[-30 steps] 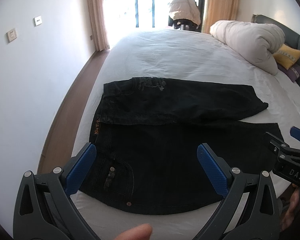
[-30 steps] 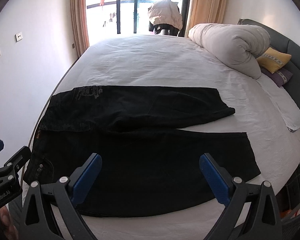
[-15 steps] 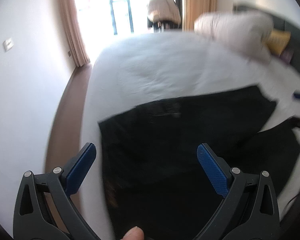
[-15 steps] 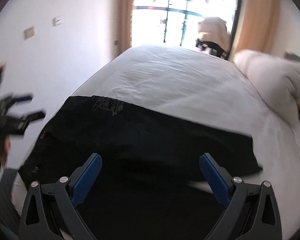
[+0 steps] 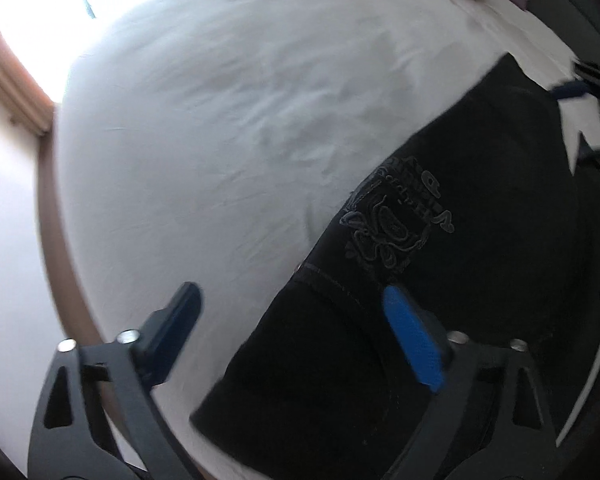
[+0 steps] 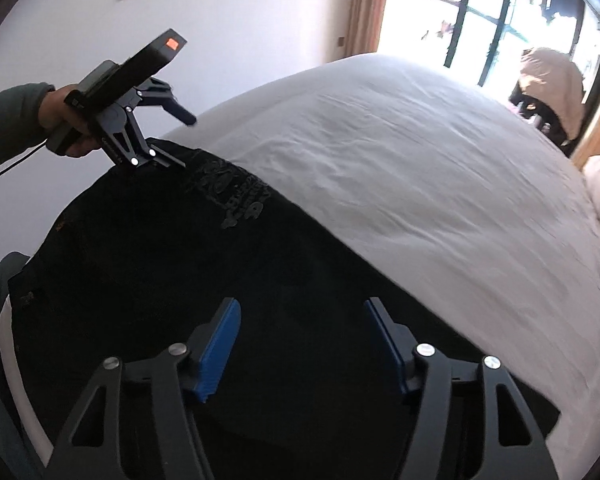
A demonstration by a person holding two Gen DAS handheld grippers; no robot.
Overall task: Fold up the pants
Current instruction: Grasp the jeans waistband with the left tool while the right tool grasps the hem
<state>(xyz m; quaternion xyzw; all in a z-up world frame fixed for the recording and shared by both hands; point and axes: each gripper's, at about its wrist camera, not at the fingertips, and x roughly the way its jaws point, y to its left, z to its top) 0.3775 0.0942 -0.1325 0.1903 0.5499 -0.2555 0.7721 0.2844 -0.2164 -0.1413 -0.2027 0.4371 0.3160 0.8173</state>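
Two claws agape — left claw (image 5: 292,336) at pants (image 5: 440,280) waistband corner, right claw (image 6: 304,344) over leg — white bed (image 6: 400,160).

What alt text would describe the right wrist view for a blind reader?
Black pants with an embroidered emblem lie flat on a white bed. The open right gripper hovers above them, while the left gripper, also open, reaches their far waist corner. A bright window is behind.
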